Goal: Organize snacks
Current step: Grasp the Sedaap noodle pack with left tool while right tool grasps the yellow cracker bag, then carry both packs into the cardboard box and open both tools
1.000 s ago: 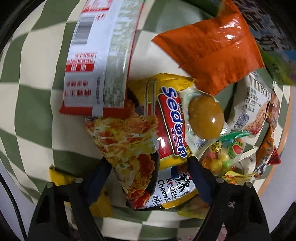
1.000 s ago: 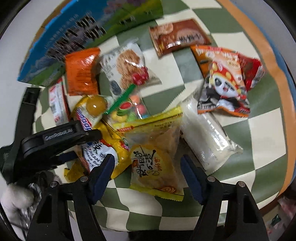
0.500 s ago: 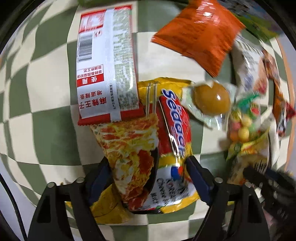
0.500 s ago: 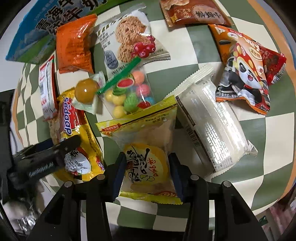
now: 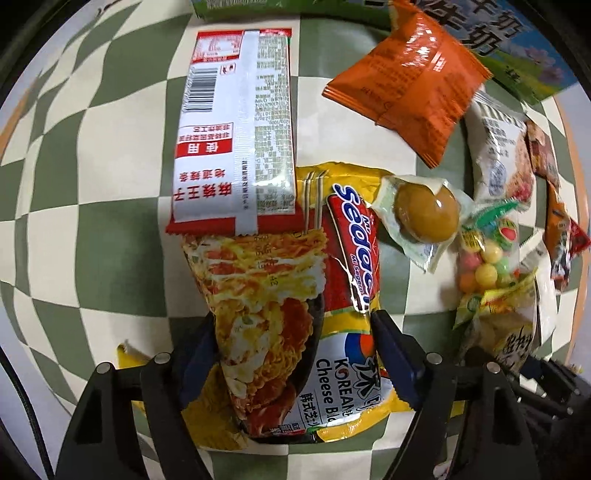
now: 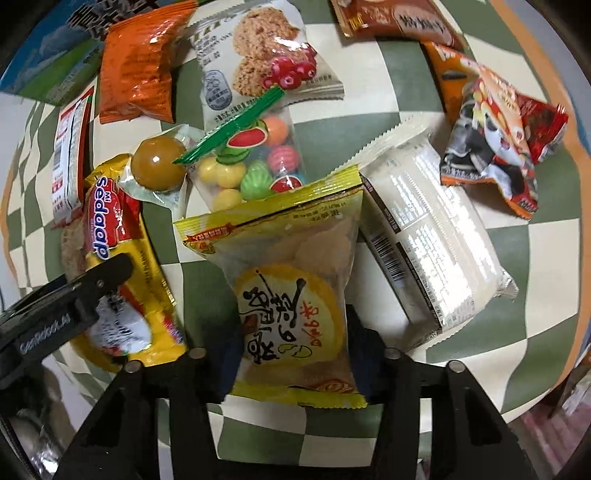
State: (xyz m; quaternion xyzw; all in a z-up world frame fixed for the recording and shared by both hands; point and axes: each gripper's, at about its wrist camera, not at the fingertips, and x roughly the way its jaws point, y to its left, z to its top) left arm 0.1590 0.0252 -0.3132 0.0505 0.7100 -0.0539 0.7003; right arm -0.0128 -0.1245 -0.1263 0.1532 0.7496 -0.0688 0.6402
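Note:
My left gripper (image 5: pixel 291 343) is shut on a yellow and red Sedaap noodle packet (image 5: pixel 295 295), squeezing its near end; the packet also shows in the right wrist view (image 6: pixel 122 266) with the left gripper's finger on it. My right gripper (image 6: pixel 291 343) is shut on a yellow pastry packet (image 6: pixel 291 295) with black characters. Both packets lie on the green and cream checkered tablecloth (image 5: pixel 92 184).
Around them lie a red and white packet (image 5: pixel 236 125), an orange packet (image 5: pixel 406 85), a braised egg pouch (image 6: pixel 159 166), a candy bag (image 6: pixel 255 162), an oat cookie packet (image 6: pixel 262 59), a white wafer pack (image 6: pixel 432 251), a panda snack (image 6: pixel 491 129) and a brown packet (image 6: pixel 395 18). The table edge runs at right.
My right gripper has closed from wide open onto the yellow pastry packet. My left gripper has tightened on the noodle packet, and both cameras have drawn nearer.

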